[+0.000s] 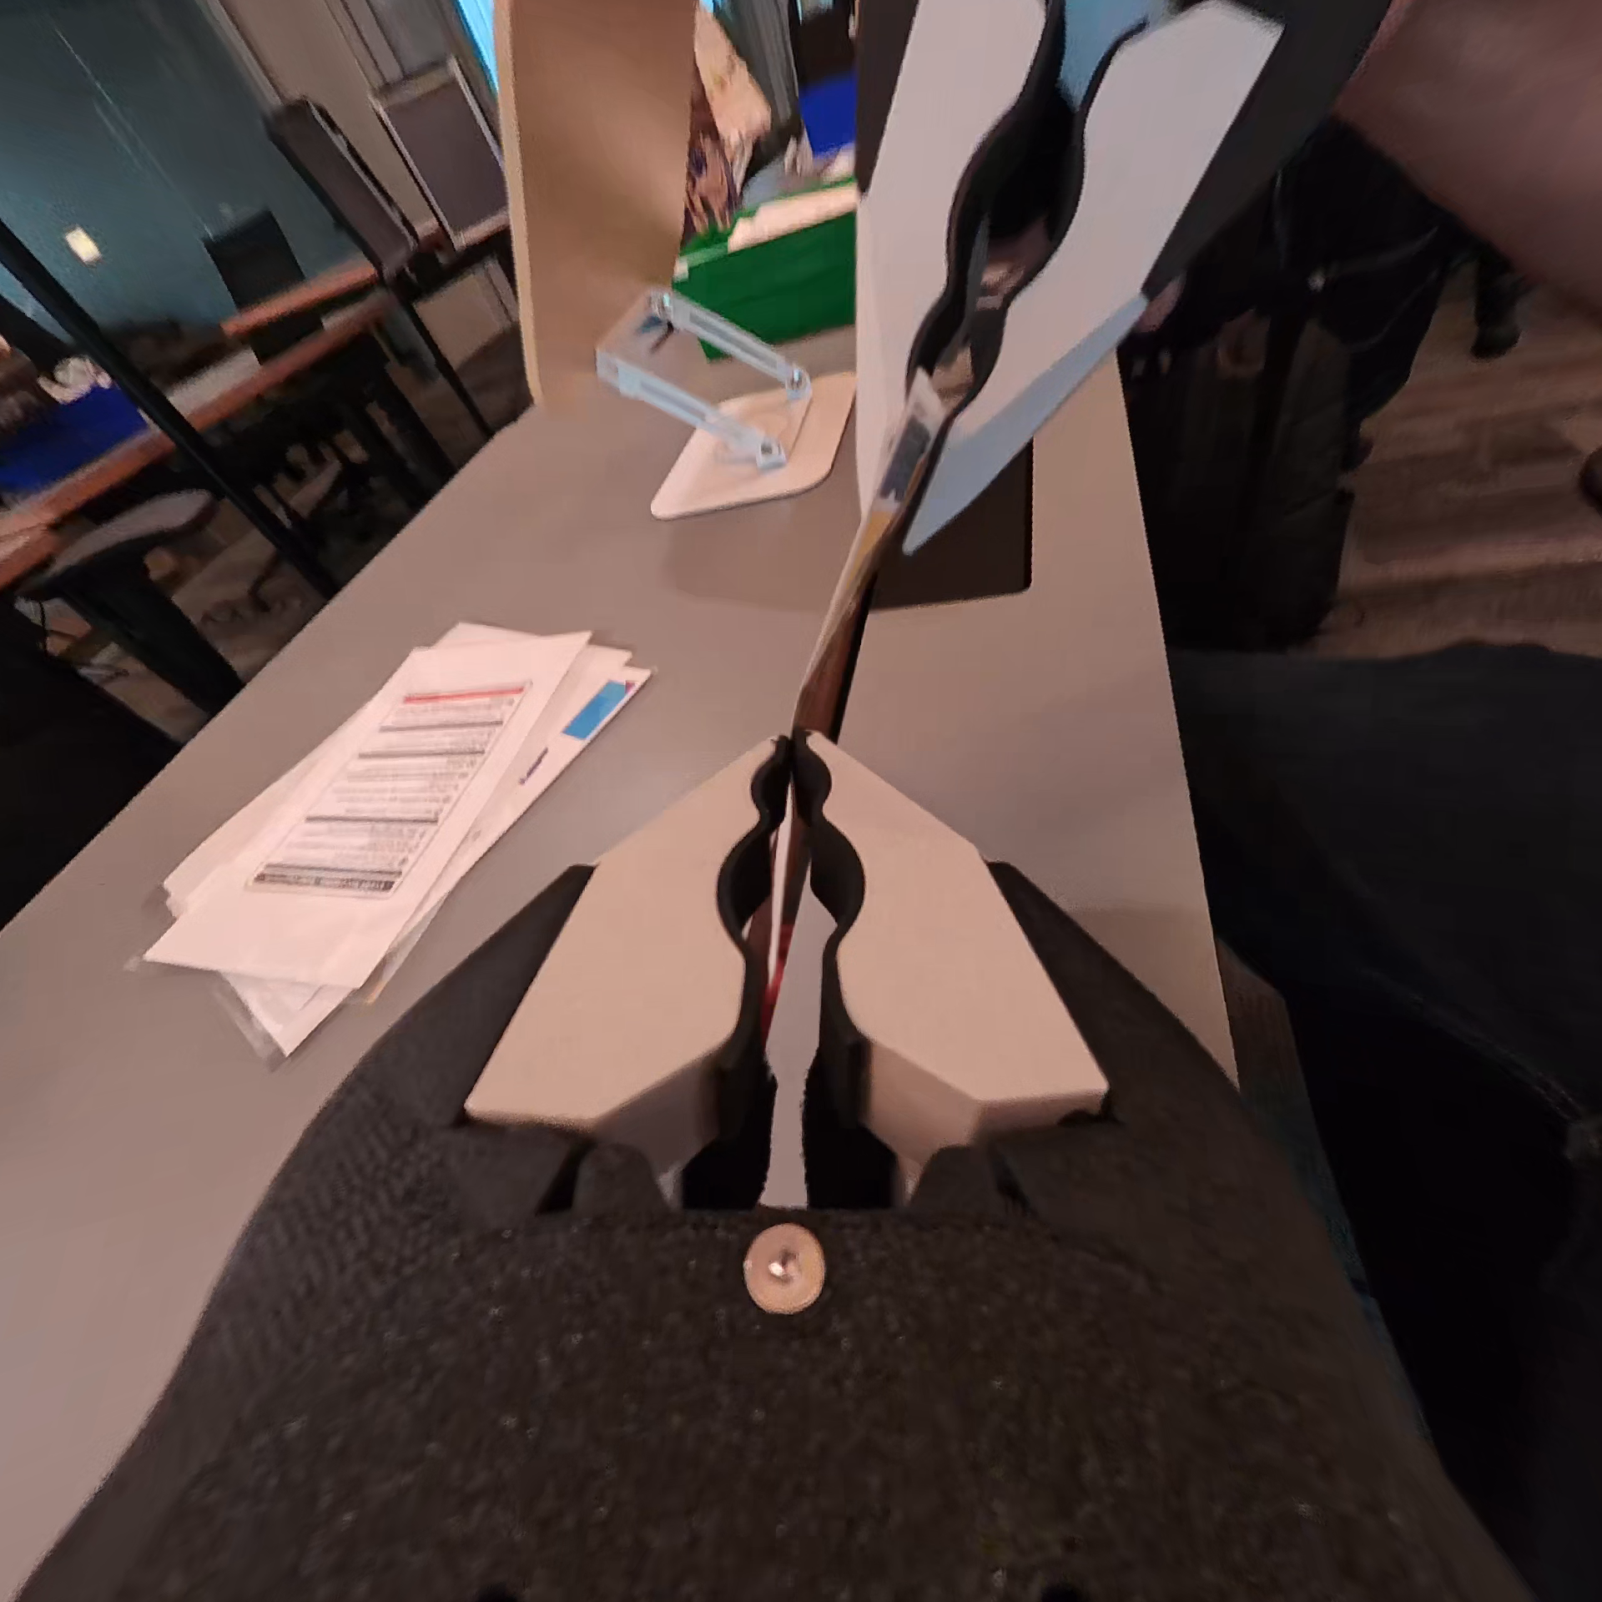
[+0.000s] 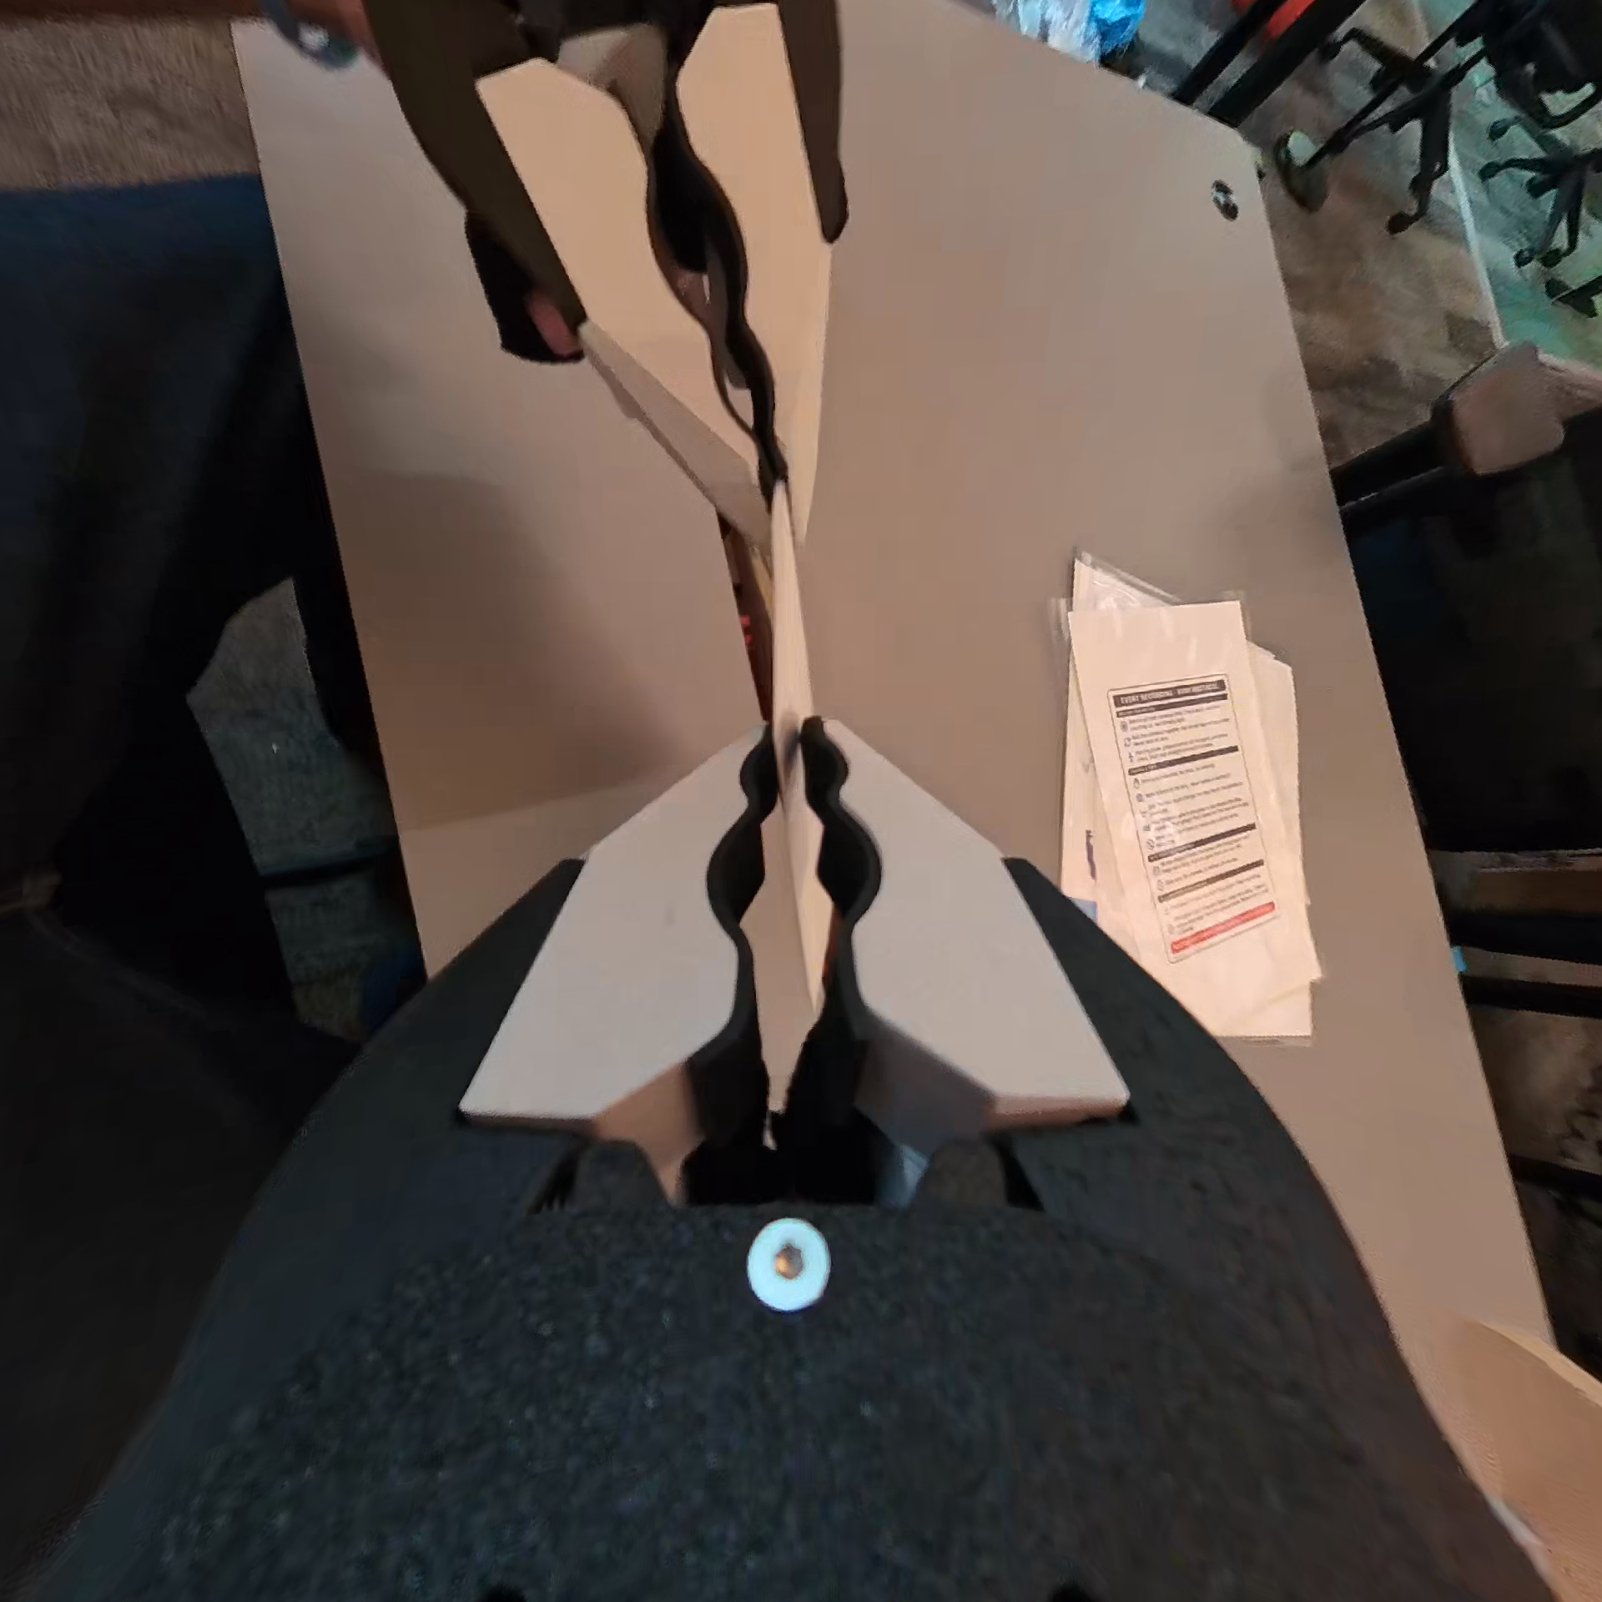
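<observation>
Both grippers pinch one thin sheet [image 1: 845, 598] edge-on above the tabletop [image 1: 537, 563]; left gripper [image 1: 793, 745] and right gripper [image 2: 789, 728] have fingers closed on opposite ends; hold it taut and level, clear of the papers [image 1: 381, 823]; pulling harder risks tearing.

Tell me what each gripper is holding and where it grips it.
Both hold one thin flat packet, seen edge-on, stretched between them above the table. The left gripper pinches one end, the right gripper the opposite end.

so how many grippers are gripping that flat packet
2: the left gripper is shut on one end of the flat packet, the right gripper on the other.
</observation>
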A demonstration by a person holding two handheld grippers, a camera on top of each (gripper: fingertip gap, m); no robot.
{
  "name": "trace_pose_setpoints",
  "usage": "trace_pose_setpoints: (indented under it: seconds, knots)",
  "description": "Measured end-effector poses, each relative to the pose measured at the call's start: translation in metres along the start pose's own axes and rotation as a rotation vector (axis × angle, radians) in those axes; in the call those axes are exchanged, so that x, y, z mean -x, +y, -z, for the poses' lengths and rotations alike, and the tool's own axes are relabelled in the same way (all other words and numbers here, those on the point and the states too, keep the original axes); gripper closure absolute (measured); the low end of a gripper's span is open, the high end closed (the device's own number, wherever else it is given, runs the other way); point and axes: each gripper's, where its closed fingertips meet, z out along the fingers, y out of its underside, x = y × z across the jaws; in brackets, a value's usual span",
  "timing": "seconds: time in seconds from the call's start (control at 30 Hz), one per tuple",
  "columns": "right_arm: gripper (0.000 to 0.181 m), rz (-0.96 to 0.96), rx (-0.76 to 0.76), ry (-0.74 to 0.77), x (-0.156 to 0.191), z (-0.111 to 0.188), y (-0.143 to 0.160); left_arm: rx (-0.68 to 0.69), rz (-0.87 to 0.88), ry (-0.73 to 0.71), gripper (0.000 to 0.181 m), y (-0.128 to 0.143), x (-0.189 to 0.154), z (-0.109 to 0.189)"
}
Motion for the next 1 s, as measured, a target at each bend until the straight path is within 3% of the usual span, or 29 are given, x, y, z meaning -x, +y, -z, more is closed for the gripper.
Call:
trace_pose_setpoints:
  seconds: [0.1,0.3,0.47,0.6,1.0]
  knots:
    - [0.169,-0.053,-0.069,-0.007,-0.002,-0.004,0.001,-0.09,0.017,0.015,0.181,-0.006,-0.001,0.003]
    - [0.179,-0.043,-0.151,0.018,-0.007,0.001,-0.001,-0.108,0.045,0.046,0.181,0.005,-0.002,0.004]
    - [0.181,0.063,-0.055,0.058,-0.008,-0.004,0.001,-0.064,0.084,0.034,0.181,0.016,0.001,-0.001]
    - [0.181,0.164,0.029,0.129,-0.01,-0.011,0.004,-0.024,0.113,0.028,0.155,0.019,0.003,-0.002]
    - [0.181,0.311,0.126,0.153,0.018,-0.044,0.015,0.087,-0.029,-0.078,0.157,0.042,-0.016,0.006]
